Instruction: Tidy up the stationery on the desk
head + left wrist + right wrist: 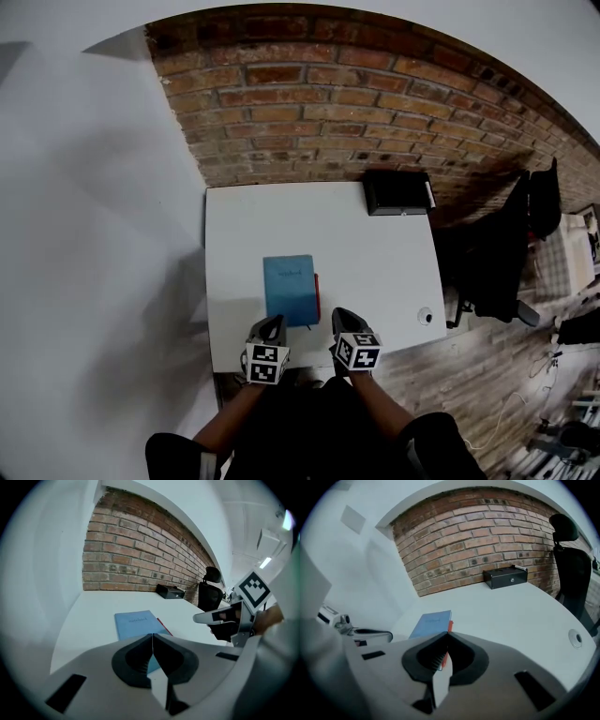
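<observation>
A blue notebook [290,289] lies flat on the white desk [375,262], with a red item [317,295] showing along its right edge. Both grippers hover at the desk's near edge, just short of the notebook. My left gripper [273,325] is shut and empty, and its view shows the notebook [137,624] ahead past the closed jaws. My right gripper [339,317] is shut and empty too, with the notebook [431,623] and red item [450,626] ahead to its left.
A black box [397,192] sits at the desk's far right corner against the brick wall. A round cable grommet [425,316] is set in the desk near the right edge. A black office chair [497,258] stands right of the desk.
</observation>
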`<state>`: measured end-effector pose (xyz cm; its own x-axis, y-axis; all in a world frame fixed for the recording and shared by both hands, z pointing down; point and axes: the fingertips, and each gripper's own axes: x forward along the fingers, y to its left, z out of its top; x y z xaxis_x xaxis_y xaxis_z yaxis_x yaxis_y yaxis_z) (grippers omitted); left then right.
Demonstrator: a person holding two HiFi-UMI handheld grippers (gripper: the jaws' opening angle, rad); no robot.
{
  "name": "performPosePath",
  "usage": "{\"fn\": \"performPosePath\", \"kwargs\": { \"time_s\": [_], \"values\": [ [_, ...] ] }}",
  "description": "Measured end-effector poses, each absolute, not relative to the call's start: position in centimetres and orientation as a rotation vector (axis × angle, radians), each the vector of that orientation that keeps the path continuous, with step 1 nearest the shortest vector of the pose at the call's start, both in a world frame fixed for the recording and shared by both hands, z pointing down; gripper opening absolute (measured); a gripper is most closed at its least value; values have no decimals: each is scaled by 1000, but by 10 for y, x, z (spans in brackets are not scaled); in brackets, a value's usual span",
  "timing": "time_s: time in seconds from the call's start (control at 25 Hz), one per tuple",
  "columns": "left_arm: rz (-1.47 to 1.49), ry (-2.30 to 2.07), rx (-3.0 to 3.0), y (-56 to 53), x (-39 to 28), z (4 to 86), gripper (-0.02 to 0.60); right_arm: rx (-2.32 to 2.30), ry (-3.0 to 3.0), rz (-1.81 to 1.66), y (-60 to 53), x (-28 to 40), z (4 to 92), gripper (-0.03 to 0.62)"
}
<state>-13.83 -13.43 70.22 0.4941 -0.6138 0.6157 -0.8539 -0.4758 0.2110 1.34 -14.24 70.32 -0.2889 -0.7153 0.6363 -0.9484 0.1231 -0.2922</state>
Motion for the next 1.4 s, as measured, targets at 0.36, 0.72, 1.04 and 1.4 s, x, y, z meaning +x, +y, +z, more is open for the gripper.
{"fn": "performPosePath", "kwargs": {
  "time_s": [0.36,0.72,1.04,1.4],
  "values": [
    [585,-1331,2226,-84,-125,676,15,1589,-2156,798,-90,27,669,21],
    [534,-1456,2214,-14,-107,650,15,1579,-2329,534,-29,41,617,21],
    [536,-1512,2235,46,-100,636,17,1574,-2393,471,35,45,602,21],
    [517,-1534,2235,99,-91,631,17,1576,-2416,445,88,55,592,21]
  ]
}}
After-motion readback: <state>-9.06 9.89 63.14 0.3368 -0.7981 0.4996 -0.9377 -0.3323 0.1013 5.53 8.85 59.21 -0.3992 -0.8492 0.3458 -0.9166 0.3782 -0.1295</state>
